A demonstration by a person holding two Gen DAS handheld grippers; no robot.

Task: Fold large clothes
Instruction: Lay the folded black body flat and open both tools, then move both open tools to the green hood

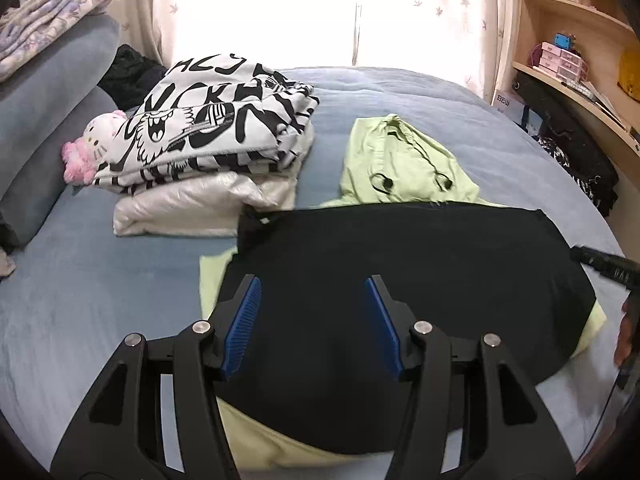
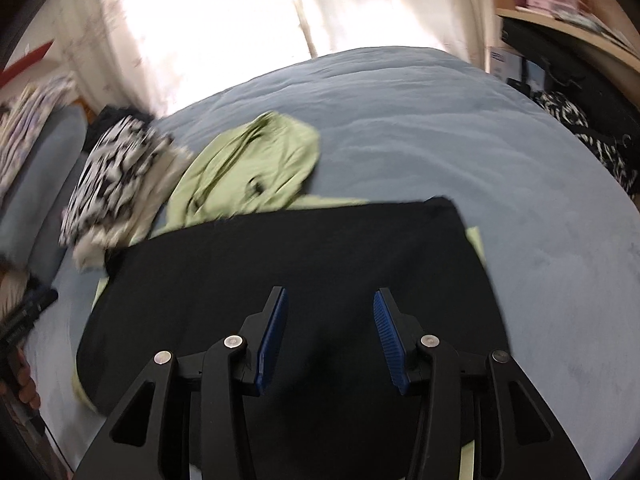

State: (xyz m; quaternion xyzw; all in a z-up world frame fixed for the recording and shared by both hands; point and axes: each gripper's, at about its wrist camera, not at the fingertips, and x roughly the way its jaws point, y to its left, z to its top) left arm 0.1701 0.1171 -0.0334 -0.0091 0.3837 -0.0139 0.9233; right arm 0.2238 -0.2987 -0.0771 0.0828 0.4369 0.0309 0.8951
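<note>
Lying flat on the blue bed point(image 1: 100, 280), the black garment point(image 1: 400, 280) runs with its long axis across both views, its straight far edge toward the bright curtained window point(image 1: 280, 8) and its near edge under the grippers. It is plain black, smooth and folded into a broad panel; no print or seam can be made out. It rests on top of a light green hoodie point(image 1: 400, 160), whose hood and drawcords stick out beyond the far edge and whose hem shows as green margins at the sides and near edge. The left gripper point(image 1: 312, 296) hovers above the black cloth with its blue pads point(image 1: 244, 328) apart and nothing between them. The right gripper point(image 2: 330, 308) likewise hangs over the cloth, jaws apart and empty; its view is blurred. To the left of the garment stands a stack point(image 1: 208, 144) of folded clothes, black-and-white print on top, white below, with a pink plush toy point(image 1: 92, 148) beside it and grey pillows point(image 1: 44, 120) farther left. Wooden shelves point(image 1: 576, 40) rise at right. Part of a hand point(image 1: 626, 336) shows at the right edge of the left view. Nothing lies on the black cloth.
</note>
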